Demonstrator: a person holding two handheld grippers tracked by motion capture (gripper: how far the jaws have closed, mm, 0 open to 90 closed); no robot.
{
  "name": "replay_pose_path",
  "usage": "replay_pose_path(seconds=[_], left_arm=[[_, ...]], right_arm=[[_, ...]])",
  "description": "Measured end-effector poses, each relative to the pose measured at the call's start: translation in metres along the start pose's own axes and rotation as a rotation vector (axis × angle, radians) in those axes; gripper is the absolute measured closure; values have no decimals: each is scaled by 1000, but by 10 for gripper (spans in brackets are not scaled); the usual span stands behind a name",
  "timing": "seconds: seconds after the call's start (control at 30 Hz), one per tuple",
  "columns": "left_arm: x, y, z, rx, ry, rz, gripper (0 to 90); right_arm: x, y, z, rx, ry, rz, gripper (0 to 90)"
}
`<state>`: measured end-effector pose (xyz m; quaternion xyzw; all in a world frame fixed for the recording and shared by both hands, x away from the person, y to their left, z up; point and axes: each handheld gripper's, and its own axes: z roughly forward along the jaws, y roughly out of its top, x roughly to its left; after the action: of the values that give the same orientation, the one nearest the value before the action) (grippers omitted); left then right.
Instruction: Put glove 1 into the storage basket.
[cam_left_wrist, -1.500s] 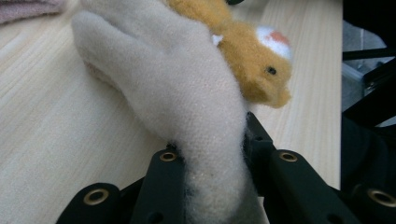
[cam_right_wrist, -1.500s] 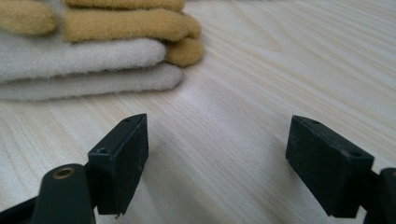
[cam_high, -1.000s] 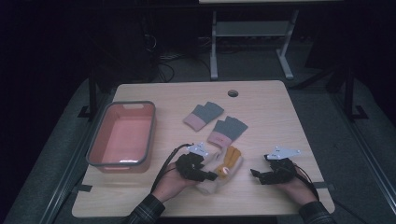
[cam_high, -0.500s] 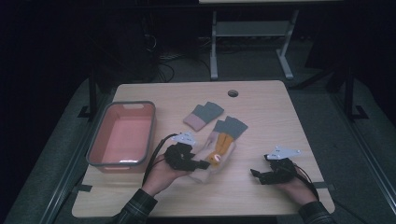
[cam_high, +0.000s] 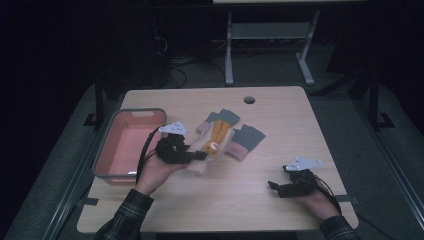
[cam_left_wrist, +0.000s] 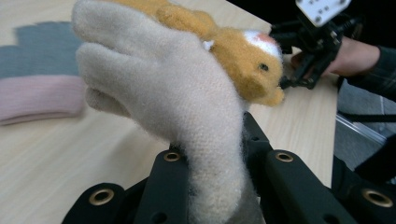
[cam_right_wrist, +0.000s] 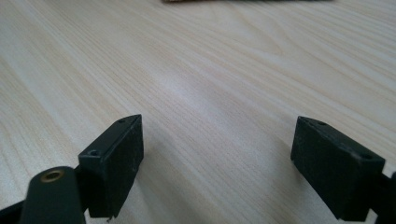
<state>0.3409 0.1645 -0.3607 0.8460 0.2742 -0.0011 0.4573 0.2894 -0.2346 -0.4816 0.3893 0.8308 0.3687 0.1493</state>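
High view: the left gripper (cam_high: 200, 155) clamps a cream glove (cam_high: 199, 159) with an orange plush animal, lifted between the pink bin (cam_high: 129, 143) and two grey-and-pink gloves (cam_high: 243, 141) on the table (cam_high: 280, 115). The right gripper (cam_high: 274, 186) rests near the right edge.

Left gripper view: the cream glove (cam_left_wrist: 187, 107) rises from between the closed jaws.

Right gripper view: the jaws stand wide apart over bare wood, holding nothing.

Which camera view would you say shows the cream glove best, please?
The left gripper view: the cream glove fills it, pinched between the jaws. The high view shows it small beside the left gripper.
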Motion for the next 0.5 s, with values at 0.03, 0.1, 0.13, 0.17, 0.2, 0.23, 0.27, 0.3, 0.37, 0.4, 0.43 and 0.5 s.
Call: replay_pose_path(seconds=[0.03,0.1,0.13,0.17,0.2,0.23,0.27,0.3,0.37,0.4,0.43,0.5], left_arm=[[2,0,-3,-3,8,-3,763],[6,1,-9,-3,24,-8,763],[8,1,-12,-7,31,-13,763],[11,0,-15,-8,38,-14,763],[13,0,-19,-13,48,-22,762],[15,0,-21,-15,54,-24,763],[18,0,-25,-18,62,-24,762],[19,-1,-28,-23,69,-33,762],[24,-2,-34,-26,89,-36,762],[26,-2,-38,-32,100,-40,762],[28,-3,-42,-34,105,-49,762],[33,-5,-49,-42,123,-59,761]], right_arm=[[0,0,0,0,0,0,165],[0,0,0,0,0,0,166],[0,0,0,0,0,0,166],[0,0,0,0,0,0,166],[0,0,0,0,0,0,166],[0,0,0,0,0,0,166],[0,0,0,0,0,0,166],[0,0,0,0,0,0,165],[0,0,0,0,0,0,166],[0,0,0,0,0,0,166],[0,0,0,1,0,0,166],[0,0,0,1,0,0,165]])
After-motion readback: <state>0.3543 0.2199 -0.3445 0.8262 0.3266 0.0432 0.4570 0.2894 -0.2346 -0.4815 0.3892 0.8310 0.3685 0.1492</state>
